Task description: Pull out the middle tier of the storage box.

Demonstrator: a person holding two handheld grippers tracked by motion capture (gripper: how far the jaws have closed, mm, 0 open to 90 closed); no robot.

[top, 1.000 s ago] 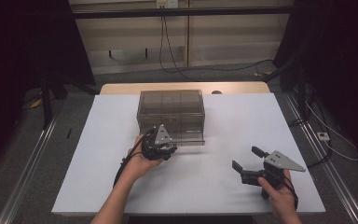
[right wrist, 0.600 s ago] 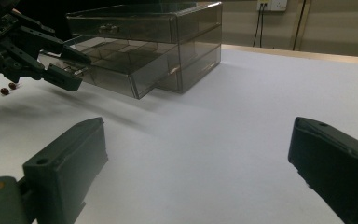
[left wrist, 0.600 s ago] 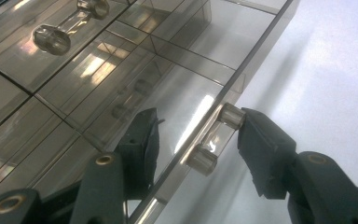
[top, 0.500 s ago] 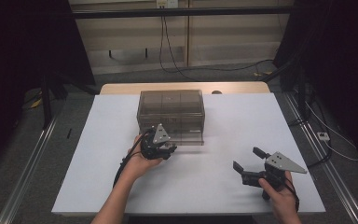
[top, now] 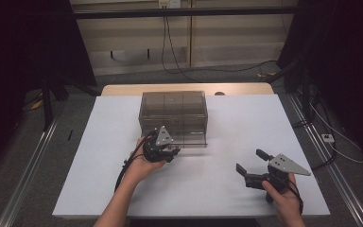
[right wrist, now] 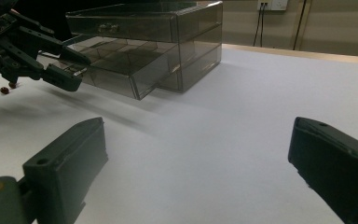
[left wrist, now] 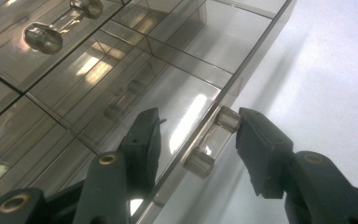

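A white sheet covers the table (top: 208, 189) in front of me, with a bare wooden strip at its far edge and grey floor, a pale wall and trailing cables beyond. Toward the far middle of the sheet stands a smoky clear plastic drawer cabinet (top: 172, 111), and its bottom drawer (right wrist: 116, 70) is pulled partway out toward my side.

My left gripper (top: 169, 152) sits at the front of that open drawer. In the left gripper view the jaws straddle the drawer's front wall: the one on the left of that view reaches inside the drawer, over its dividers, and the other stands outside, its tip right at the end of the small clear cylindrical knob (left wrist: 213, 141) on the drawer front. The jaws are about half spread, with the wall and knob between them. The outer tip looks to touch the knob's end, but I cannot tell whether the inner one presses on the wall. A second clear knob (left wrist: 42, 36) shows on the drawer above.

My right gripper (top: 251, 165) is well apart from the cabinet, low over the bare sheet near the right front of the table. Its jaws stand wide with nothing between them, pointing across the sheet toward the cabinet and my left hand (top: 144, 166).
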